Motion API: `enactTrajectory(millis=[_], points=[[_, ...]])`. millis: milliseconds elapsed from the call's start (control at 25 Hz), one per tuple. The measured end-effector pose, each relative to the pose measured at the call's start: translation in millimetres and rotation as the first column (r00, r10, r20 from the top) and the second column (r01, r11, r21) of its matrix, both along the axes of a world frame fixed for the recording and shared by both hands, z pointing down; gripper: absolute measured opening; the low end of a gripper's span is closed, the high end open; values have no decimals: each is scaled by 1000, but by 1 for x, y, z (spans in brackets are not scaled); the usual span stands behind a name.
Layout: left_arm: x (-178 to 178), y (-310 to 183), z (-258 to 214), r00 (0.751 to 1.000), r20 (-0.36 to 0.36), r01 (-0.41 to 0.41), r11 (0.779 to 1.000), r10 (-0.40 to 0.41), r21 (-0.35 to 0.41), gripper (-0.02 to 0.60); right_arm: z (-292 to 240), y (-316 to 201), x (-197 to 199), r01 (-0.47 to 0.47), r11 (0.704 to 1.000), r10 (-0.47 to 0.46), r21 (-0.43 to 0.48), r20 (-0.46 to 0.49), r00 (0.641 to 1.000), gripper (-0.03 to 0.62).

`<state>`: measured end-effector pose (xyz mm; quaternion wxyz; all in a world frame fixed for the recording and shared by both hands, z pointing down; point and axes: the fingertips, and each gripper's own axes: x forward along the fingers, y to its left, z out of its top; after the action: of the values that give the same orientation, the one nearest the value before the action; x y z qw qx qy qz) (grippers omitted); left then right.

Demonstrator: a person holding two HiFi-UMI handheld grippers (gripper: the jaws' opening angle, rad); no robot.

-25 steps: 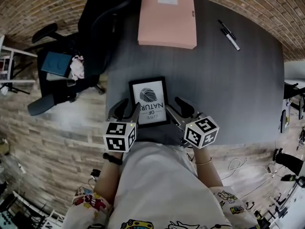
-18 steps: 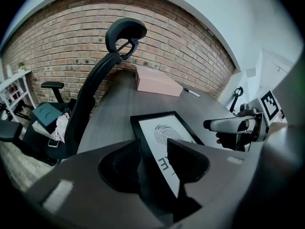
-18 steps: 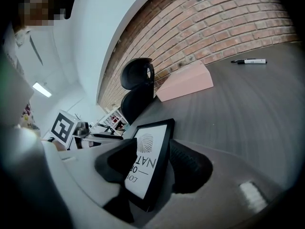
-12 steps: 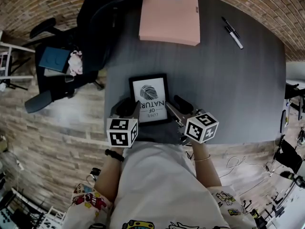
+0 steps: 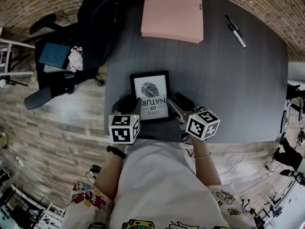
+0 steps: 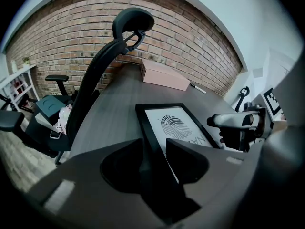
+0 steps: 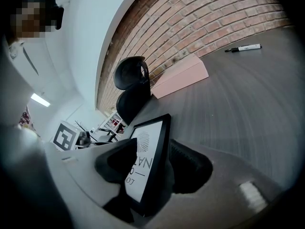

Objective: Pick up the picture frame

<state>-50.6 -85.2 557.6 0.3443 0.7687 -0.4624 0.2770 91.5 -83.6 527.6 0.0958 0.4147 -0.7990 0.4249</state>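
While the picture frame [image 5: 150, 97] lay flat on the desk [image 5: 228, 89], one side rail sat between the left gripper's [image 5: 129, 105] jaws, which had just been closing, and the other between the right gripper's [image 5: 177, 104]. Neither pair was yet clamped. It looked light, stiff and breakable, with a slick front, so the rails seemed the safest hold.

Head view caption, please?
Left hand-held gripper, jaws just narrowed, and right hand-held gripper straddle the picture frame's edges on the table.

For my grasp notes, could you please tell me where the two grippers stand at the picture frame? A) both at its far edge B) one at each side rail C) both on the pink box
B: the left gripper, whose jaws have just been closing, straddles the left rail of the picture frame, the right gripper its right rail.
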Motion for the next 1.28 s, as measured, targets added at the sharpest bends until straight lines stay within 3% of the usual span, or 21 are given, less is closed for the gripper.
enactTrajectory(millis=[120, 720, 1280], points=[[1, 0, 0, 999, -36, 32, 999, -32, -17, 131, 0, 1, -1, 6, 1000, -6, -2, 2, 1000, 209], [-6, -2, 0, 967, -156, 194, 979, -201, -58, 91, 3, 3, -2, 22, 999, -21, -26, 30, 999, 195], [-4, -4, -1, 948, -215, 215, 971, -233, -103, 84, 12, 1, -4, 74, 980, -48, -186, 140, 989, 209]])
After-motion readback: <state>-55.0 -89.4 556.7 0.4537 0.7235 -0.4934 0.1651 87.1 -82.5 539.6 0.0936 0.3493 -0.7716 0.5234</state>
